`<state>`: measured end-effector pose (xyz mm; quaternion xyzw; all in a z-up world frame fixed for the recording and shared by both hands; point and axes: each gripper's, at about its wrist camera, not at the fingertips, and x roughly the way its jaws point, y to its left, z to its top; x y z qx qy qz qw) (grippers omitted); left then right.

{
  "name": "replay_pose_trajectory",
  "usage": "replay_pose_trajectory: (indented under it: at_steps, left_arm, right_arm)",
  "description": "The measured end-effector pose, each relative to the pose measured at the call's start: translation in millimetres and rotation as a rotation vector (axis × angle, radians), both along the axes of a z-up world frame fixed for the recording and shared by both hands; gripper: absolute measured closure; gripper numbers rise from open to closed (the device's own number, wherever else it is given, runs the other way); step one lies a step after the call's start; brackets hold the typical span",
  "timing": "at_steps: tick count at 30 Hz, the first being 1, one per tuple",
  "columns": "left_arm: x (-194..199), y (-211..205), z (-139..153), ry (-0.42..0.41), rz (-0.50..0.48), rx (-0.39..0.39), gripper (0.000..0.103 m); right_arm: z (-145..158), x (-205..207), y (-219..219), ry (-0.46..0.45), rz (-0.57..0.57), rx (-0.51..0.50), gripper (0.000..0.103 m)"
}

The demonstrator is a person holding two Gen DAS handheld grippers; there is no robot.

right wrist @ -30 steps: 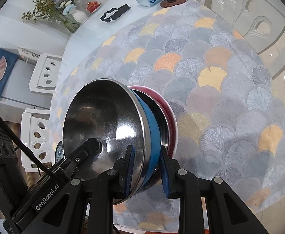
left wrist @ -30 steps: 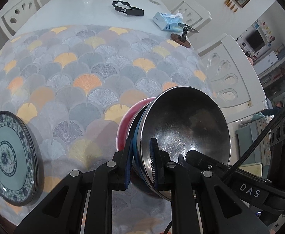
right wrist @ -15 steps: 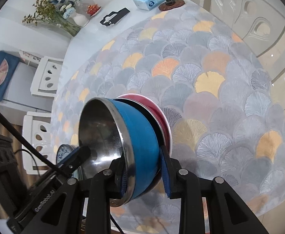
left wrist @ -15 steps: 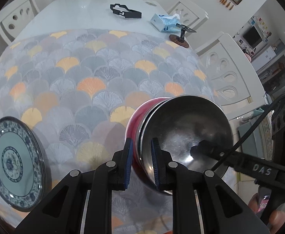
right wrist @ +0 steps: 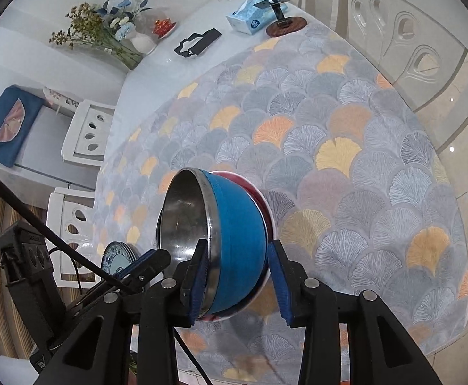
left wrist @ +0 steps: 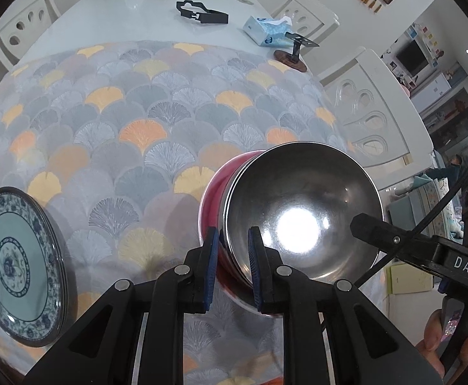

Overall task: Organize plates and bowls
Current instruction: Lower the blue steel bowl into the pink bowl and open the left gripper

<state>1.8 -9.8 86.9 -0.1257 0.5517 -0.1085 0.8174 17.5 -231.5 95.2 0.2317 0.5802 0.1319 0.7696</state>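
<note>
A blue bowl [right wrist: 240, 240] with a steel inside [left wrist: 301, 211] sits tipped on its side in a red bowl [left wrist: 214, 199] on the patterned cloth [left wrist: 137, 128]. My left gripper [left wrist: 232, 269] is shut on the near rim of this stack, one pad outside the red wall and one inside the steel. My right gripper [right wrist: 238, 279] straddles the blue bowl's rim and wall. Its jaws are opening, and the right pad stands just off the bowl. One right finger [left wrist: 371, 227] shows at the steel rim in the left wrist view. A blue-and-white plate stack [left wrist: 16, 263] lies to the left.
A tissue box [left wrist: 269, 30], a small stand [left wrist: 293, 54] and a black cutout piece [left wrist: 202, 12] lie on the white table's far end. A flower vase [right wrist: 137, 45] stands there too. White chairs [left wrist: 371, 109] ring the table. A person's fingers [left wrist: 436, 343] hold the right gripper.
The bowls have tipped further, so the blue outside now faces the right wrist camera. The right jaws have spread from a pinch on the rim to a wide straddle. The left grip is unchanged.
</note>
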Motion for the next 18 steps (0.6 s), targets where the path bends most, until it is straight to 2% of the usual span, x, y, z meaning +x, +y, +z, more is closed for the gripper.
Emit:
replay_pose_trajectory:
  at_steps: [7, 11, 18]
  left_arm:
    - [1.3, 2.6, 0.2, -0.005, 0.001, 0.000, 0.087]
    - [1.5, 5.2, -2.0, 0.003, 0.005, -0.013, 0.084]
    - [1.4, 7.9, 1.3, -0.005, 0.010, -0.024, 0.084]
  right_arm:
    - [-14.3, 4.1, -7.5, 0.024, -0.025, -0.018, 0.066]
    - [-30.9, 6.0, -13.3, 0.073, -0.046, 0.028, 0.066]
    - [-34.5, 7.6, -9.8, 0.079, -0.029, 0.016, 0.066]
